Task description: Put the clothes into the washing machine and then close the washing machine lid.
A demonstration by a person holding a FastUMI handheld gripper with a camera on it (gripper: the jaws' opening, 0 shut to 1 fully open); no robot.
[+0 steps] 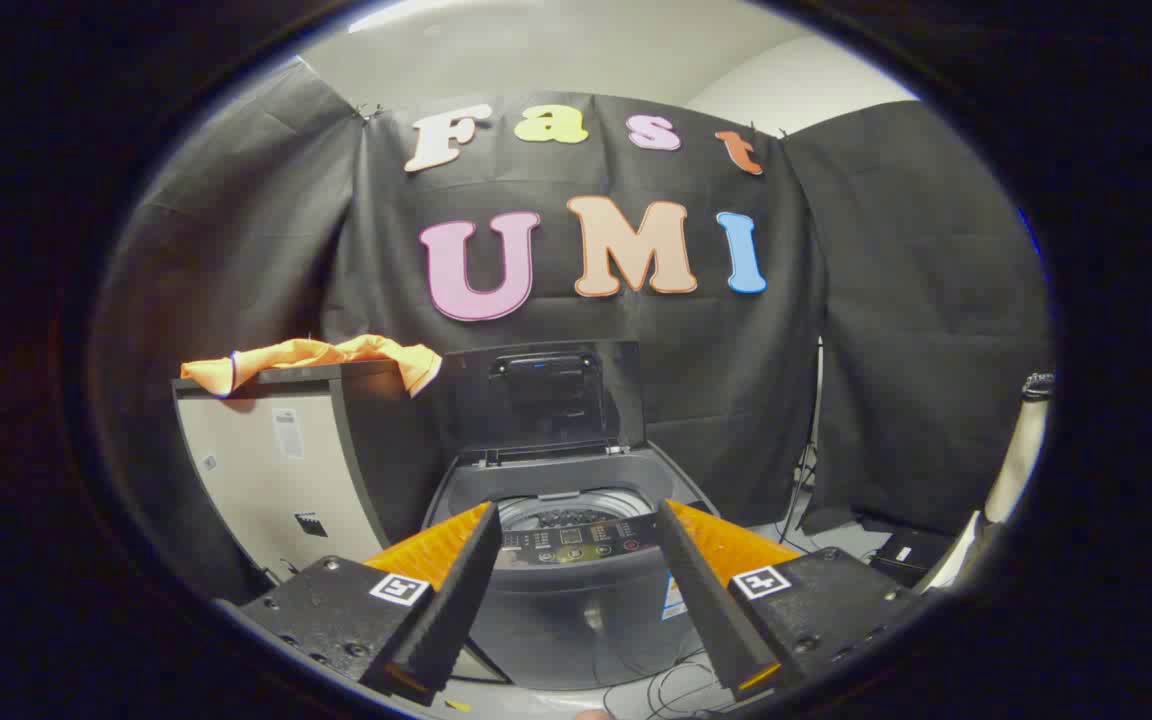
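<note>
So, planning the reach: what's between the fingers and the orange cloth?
Gripper view: gripper open, washer just ahead; cloth lies on a cabinet beside it.

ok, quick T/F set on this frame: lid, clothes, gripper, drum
1. The washing machine lid stands open. True.
2. The orange garment lies inside the drum. False: it is draped over the top of the cabinet beside the machine.
3. The gripper is shut on the garment. False: its fingers are spread apart, holding nothing.
4. The machine sits ahead of the fingers, seen between them. True.
5. The cabinet stands behind the machine. False: it stands at its side.
</note>
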